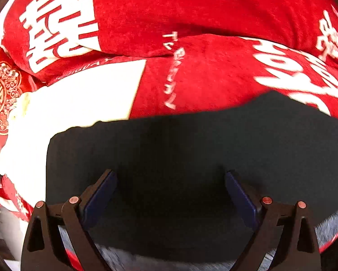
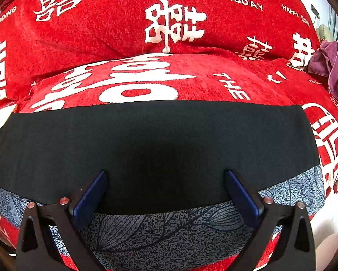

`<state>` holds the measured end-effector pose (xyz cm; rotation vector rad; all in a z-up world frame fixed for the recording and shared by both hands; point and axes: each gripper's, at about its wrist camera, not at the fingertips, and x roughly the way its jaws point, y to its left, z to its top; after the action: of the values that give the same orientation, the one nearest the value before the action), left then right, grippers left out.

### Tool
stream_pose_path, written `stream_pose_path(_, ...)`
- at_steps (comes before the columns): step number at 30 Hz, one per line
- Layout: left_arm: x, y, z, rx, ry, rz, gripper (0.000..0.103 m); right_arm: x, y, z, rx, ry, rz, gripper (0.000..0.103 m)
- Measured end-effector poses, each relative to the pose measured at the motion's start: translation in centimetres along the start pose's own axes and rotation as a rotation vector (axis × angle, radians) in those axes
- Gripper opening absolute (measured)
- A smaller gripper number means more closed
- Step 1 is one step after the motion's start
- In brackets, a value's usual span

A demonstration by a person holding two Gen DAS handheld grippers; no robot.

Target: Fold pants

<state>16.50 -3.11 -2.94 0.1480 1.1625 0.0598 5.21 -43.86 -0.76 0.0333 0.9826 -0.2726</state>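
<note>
Both the left gripper [image 1: 171,194] and right gripper [image 2: 165,192] hover wide open, gripping nothing, over the flat black fabric pants [image 2: 157,144] — a pinch could also snag the grey leaf-patterned cloth [image 2: 169,232] beneath

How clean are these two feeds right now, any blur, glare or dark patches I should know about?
Left wrist view: the red cover is motion-smeared and its lettering hard to read; the white patch is blown out; the black pants read as near-featureless dark. Right wrist view: sharp, lettering on the cover legible, with a shadow darkening the pants between the open right gripper. Both show strong fisheye bending at the edges.
</note>
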Motion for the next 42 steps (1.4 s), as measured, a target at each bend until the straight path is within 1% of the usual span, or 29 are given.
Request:
stream_pose_path(2,1.3,0.6,1.0,-0.004,0.031,-0.058,0.097,0.0,0.0,0.1,0.0,-0.001,-0.004,0.103)
stream_pose_path(4,2.5,1.2,1.6,-0.007,0.048,-0.05,0.097,0.0,0.1,0.1,0.0,-0.002,-0.01,0.103)
stream_pose_path(7,3.1,3.3,1.9,-0.064,0.057,-0.067,0.097,0.0,0.1,0.1,-0.001,-0.001,-0.012,0.103)
stream_pose_path(8,3.0,4.0,1.8,-0.072,0.049,-0.055,0.097,0.0,0.1,0.0,-0.002,-0.001,-0.014,0.103)
stream_pose_path(10,2.6,5.2,1.2,-0.058,0.04,-0.107,0.097,0.0,0.1,0.1,-0.004,-0.002,-0.016,0.103)
stream_pose_path(12,1.6,5.0,0.4,-0.015,0.021,-0.105,0.097,0.0,0.1,0.0,-0.003,-0.002,-0.017,0.103)
stream_pose_path(13,0.5,4.7,-0.2,0.0,-0.005,-0.059,0.097,0.0,0.2,0.0,-0.003,-0.002,-0.017,0.103)
stream_pose_path(14,-0.4,4.7,-0.7,0.004,-0.035,-0.042,0.097,0.0,0.2,0.0,-0.002,-0.003,-0.019,0.103)
stream_pose_path(15,-1.5,5.0,-1.5,0.006,-0.075,-0.064,0.097,0.0,0.2,0.0,-0.002,-0.003,-0.02,0.103)
stream_pose_path(16,-2.0,5.2,-2.1,-0.001,-0.089,-0.075,0.097,0.0,0.1,0.0,-0.001,-0.004,-0.021,0.103)
stream_pose_path(18,-2.5,6.3,-3.3,-0.049,-0.097,-0.06,0.097,0.0,0.1,0.0,-0.002,-0.004,-0.021,0.103)
stream_pose_path(20,-1.5,8.0,-4.6,-0.11,-0.06,-0.05,0.097,0.0,0.1,0.1,-0.003,-0.004,-0.021,0.103)
stream_pose_path(22,0.3,9.4,-6.1,-0.179,0.004,-0.066,0.097,0.0,0.1,0.1,-0.003,-0.004,-0.02,0.103)
stream_pose_path(23,-0.1,9.2,-6.7,-0.166,-0.032,-0.065,0.097,0.1,0.1,0.1,-0.004,-0.004,-0.02,0.103)
stream_pose_path(24,-0.7,8.5,-7.3,-0.127,-0.043,-0.039,0.097,0.0,0.0,0.1,-0.004,-0.004,-0.02,0.103)
stream_pose_path(25,-0.9,8.0,-7.7,-0.107,-0.033,-0.028,0.097,0.1,0.1,0.1,-0.004,-0.003,-0.019,0.103)
stream_pose_path(27,-1.5,7.3,-8.5,-0.093,-0.022,-0.033,0.097,0.0,0.1,0.1,-0.004,-0.004,-0.02,0.103)
stream_pose_path(28,-1.9,7.3,-8.8,-0.105,-0.024,-0.047,0.097,0.1,0.1,0.1,-0.004,-0.004,-0.02,0.103)
stream_pose_path(30,-2.7,7.2,-8.9,-0.143,-0.028,-0.108,0.097,0.1,0.1,0.1,-0.001,-0.005,-0.021,0.103)
stream_pose_path(31,-2.6,7.0,-8.8,-0.148,-0.022,-0.123,0.097,0.0,0.1,0.2,-0.001,-0.005,-0.022,0.103)
stream_pose_path(32,-2.2,6.5,-8.7,-0.145,-0.009,-0.117,0.097,0.0,0.1,0.2,-0.001,-0.006,-0.022,0.103)
stream_pose_path(33,-1.2,6.5,-8.9,-0.137,0.023,-0.088,0.099,0.0,0.1,0.2,-0.001,-0.005,-0.022,0.103)
stream_pose_path(34,-0.3,6.3,-8.6,-0.133,0.051,-0.065,0.103,0.0,0.1,0.2,-0.001,-0.005,-0.023,0.103)
stream_pose_path(36,-1.0,6.0,-8.4,-0.16,0.043,-0.047,0.103,0.0,0.1,0.2,0.001,-0.001,-0.023,0.103)
stream_pose_path(37,-1.8,5.5,-8.1,-0.159,0.032,-0.072,0.103,0.0,0.2,0.2,0.007,0.006,-0.031,0.103)
stream_pose_path(39,-3.3,4.0,-7.6,-0.14,0.004,-0.114,0.103,-0.4,0.7,0.5,0.053,0.048,-0.076,0.103)
stream_pose_path(40,-3.9,2.6,-7.2,-0.123,-0.01,-0.143,0.103,-1.0,1.7,0.8,0.07,0.059,-0.056,0.103)
stream_pose_path(41,-4.4,1.2,-6.9,-0.101,-0.017,-0.175,0.103,-1.7,2.8,0.9,0.068,0.041,-0.008,0.103)
stream_pose_path(42,-4.7,-0.8,-6.5,-0.066,-0.022,-0.204,0.103,-2.6,4.4,1.0,0.05,0.005,0.032,0.103)
